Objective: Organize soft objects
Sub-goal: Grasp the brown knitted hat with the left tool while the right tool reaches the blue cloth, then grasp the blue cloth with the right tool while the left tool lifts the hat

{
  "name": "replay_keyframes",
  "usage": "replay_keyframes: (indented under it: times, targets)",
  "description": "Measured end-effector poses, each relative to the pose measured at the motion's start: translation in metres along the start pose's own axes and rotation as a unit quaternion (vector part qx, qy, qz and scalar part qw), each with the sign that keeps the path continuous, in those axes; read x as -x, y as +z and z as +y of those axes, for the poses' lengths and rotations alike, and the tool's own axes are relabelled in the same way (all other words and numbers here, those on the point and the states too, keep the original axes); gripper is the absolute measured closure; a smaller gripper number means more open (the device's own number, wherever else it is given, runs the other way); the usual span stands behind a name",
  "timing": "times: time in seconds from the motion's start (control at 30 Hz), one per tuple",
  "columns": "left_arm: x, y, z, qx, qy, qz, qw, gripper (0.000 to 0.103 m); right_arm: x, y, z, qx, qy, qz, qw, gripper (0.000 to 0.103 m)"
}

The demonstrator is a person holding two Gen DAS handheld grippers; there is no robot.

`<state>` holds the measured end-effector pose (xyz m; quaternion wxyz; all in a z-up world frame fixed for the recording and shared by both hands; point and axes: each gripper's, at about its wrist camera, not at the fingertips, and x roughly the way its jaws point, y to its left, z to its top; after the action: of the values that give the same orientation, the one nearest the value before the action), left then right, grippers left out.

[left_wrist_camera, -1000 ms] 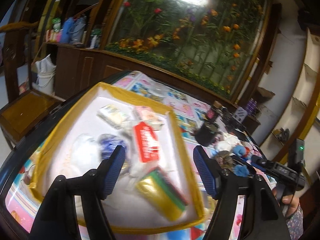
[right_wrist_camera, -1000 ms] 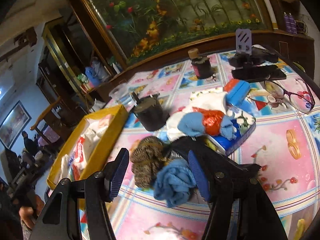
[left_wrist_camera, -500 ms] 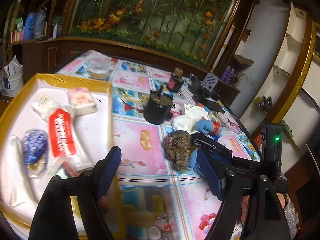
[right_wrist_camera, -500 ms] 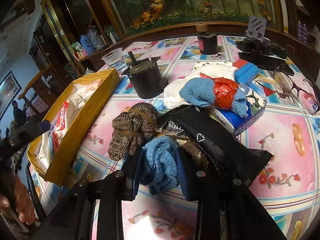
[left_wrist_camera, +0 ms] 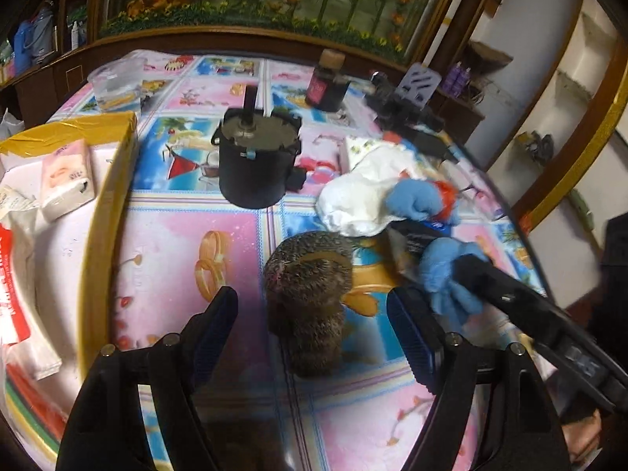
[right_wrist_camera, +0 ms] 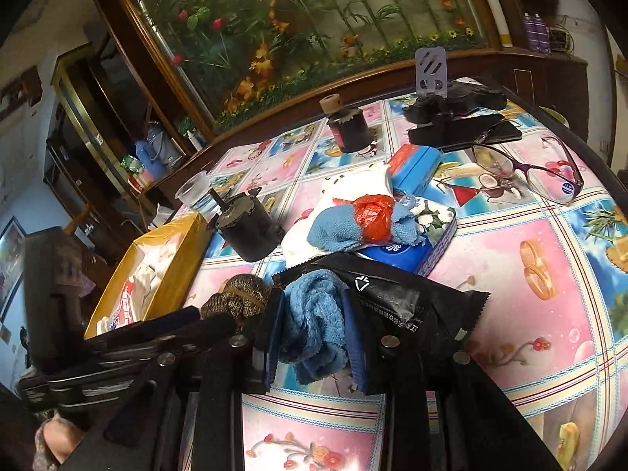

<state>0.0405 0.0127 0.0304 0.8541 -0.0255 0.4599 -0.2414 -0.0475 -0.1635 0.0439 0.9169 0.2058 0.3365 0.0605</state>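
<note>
Lying on the patterned tablecloth (right_wrist_camera: 549, 243) against a black packet (right_wrist_camera: 412, 298), the blue cloth (right_wrist_camera: 314, 325) is clamped between the right gripper (right_wrist_camera: 314, 353) pads, while the left gripper (left_wrist_camera: 312, 329) stands open astride the brown knitted bundle (left_wrist_camera: 308, 286), beside the yellow tray (left_wrist_camera: 106, 212).

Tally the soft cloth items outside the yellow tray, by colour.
Blue: 2 (plain blue cloth, red-banded blue cloth)
Brown: 1 (knitted bundle)
White: 1 (white cloth)
Total: 4
</note>
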Motion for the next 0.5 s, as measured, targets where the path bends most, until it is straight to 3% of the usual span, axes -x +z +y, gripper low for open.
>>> replay_keyframes:
  times: [0.07, 0.13, 0.17, 0.37, 0.5]
  targets:
    - [-0.011, 0.000, 0.006, 0.010, 0.001, 0.010, 0.9999, 0.028, 0.000, 0.000, 0.001, 0.003, -0.001, 0.001, 1.000, 0.072]
    - [-0.014, -0.002, 0.008, 0.005, 0.006, -0.004, 1.0000, 0.039, -0.001, 0.000, 0.003, 0.006, 0.000, 0.003, 1.000, 0.072]
    - [-0.015, -0.003, 0.007, -0.003, 0.004, -0.008, 1.0000, 0.053, -0.002, 0.000, 0.003, 0.007, 0.000, 0.003, 1.000, 0.071]
    - [-0.008, -0.007, 0.014, 0.001, -0.006, -0.028, 0.9996, 0.054, -0.005, -0.003, 0.009, 0.020, 0.011, 0.007, 1.000, 0.071]
    - [0.009, -0.007, 0.015, -0.001, 0.008, -0.067, 0.9977, 0.054, 0.001, -0.004, 0.016, 0.031, 0.023, -0.012, 0.999, 0.071]
